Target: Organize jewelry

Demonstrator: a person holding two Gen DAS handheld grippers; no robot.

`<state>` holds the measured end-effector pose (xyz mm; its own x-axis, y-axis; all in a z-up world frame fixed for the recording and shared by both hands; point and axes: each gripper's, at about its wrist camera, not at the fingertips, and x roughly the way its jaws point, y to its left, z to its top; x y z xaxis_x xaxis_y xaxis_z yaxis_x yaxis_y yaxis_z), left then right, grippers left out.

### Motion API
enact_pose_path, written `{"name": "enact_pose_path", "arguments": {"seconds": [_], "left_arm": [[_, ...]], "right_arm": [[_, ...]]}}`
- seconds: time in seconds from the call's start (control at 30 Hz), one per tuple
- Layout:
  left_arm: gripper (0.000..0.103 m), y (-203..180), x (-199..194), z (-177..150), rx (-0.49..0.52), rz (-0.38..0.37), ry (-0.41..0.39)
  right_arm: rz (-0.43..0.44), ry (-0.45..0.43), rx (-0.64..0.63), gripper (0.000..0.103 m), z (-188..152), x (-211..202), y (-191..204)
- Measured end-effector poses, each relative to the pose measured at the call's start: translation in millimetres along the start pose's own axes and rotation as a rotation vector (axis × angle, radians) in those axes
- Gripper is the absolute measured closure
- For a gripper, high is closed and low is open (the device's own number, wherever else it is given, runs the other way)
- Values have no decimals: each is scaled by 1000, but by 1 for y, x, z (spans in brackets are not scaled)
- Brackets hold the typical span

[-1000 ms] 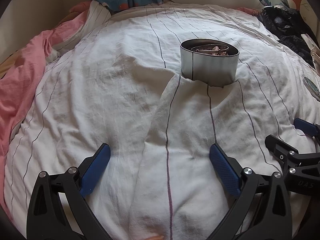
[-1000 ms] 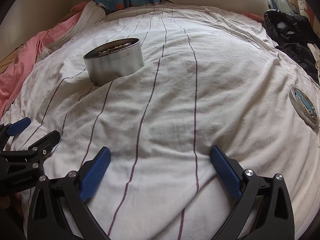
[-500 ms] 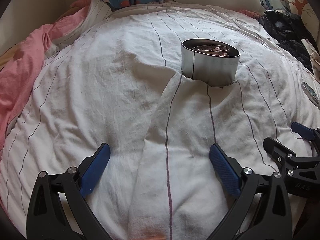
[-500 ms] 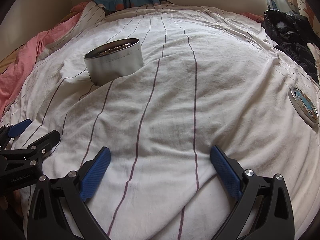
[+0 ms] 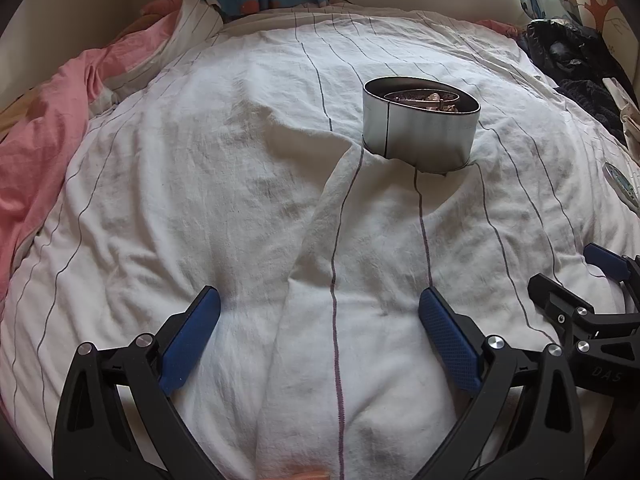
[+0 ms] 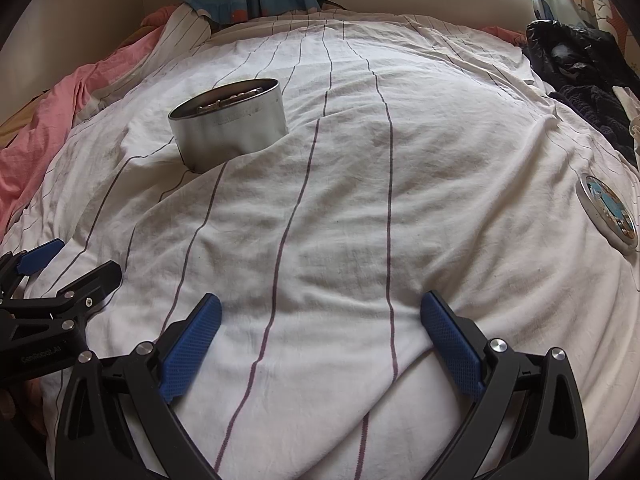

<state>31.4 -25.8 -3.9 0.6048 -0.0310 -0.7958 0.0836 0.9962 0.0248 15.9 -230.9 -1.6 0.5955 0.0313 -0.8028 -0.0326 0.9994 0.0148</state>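
A bed under a white striped sheet fills both views. The round metal tin holding jewelry sits sunk in a fold, tilted, so it would probably tip if nudged. Its illustrated lid lies well apart toward the right. The left claw and right claw both hover spread and empty, apparently ready to reach.

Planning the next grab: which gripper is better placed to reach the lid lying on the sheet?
Probably the right gripper: open, empty, and the round lid lies on its outer side. From the left gripper, also open, the lid sits beyond the right gripper.
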Motion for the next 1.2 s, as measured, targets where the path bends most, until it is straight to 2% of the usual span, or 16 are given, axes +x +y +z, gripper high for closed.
{"name": "enact_pose_path", "arguments": {"seconds": [1.2], "left_arm": [[7,-1,3,0,1,-4,5]], "right_arm": [[0,-2,1,7,-1,-1,0]]}}
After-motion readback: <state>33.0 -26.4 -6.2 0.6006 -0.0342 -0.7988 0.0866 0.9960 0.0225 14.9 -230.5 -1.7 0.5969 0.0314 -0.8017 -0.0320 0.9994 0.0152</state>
